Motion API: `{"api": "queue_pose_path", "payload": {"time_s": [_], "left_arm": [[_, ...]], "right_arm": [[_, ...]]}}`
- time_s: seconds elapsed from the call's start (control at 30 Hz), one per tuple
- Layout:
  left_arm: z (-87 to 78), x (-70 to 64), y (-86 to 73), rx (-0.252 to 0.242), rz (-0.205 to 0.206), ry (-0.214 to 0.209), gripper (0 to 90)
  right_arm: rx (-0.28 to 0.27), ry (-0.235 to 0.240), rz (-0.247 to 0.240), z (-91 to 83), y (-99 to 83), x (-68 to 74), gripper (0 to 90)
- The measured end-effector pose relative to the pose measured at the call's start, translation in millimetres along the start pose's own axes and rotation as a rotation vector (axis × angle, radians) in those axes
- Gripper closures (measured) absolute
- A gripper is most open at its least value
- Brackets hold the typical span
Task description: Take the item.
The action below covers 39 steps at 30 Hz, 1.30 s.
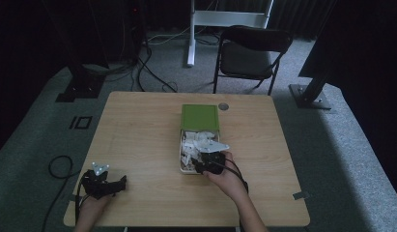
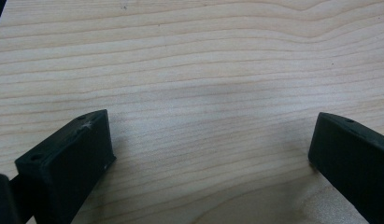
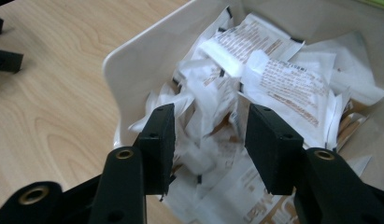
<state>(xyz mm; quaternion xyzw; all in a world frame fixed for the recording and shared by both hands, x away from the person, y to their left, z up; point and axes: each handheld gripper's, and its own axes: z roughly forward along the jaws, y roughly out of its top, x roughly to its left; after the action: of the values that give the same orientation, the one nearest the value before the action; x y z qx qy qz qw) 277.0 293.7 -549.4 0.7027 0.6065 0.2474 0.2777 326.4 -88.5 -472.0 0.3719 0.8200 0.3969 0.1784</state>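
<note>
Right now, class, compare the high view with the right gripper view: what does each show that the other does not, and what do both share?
High view alone: the green lid, a folding chair beyond the table, and the left gripper near the table's front left corner. Right gripper view alone: brown print on the white packets, and the right gripper open just above them. Both: the white box of packets and the wooden table.
</note>
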Motion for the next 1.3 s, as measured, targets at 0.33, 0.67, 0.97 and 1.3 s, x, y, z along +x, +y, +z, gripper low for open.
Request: {"api": "queue_pose_path", "payload": {"time_s": [0.33,0.67,0.97,1.3], "left_arm": [[0.1,-0.1,0.0,-0.001,-0.002,0.000,0.6],[0.0,0.0,0.0,0.000,-0.001,0.000,0.6],[0.0,0.1,0.0,0.000,0.001,0.000,0.6],[-0.1,0.1,0.1,0.001,0.001,0.000,0.7]], "right_arm": [[0.006,-0.014,0.007,10.8,8.5,-1.8,52.8],[0.015,-0.044,0.014,17.9,11.0,-5.6,63.6],[-0.002,-0.014,0.006,7.7,13.5,-10.9,78.6],[-0.059,0.022,0.017,-11.7,26.9,-12.0,78.7]]}}
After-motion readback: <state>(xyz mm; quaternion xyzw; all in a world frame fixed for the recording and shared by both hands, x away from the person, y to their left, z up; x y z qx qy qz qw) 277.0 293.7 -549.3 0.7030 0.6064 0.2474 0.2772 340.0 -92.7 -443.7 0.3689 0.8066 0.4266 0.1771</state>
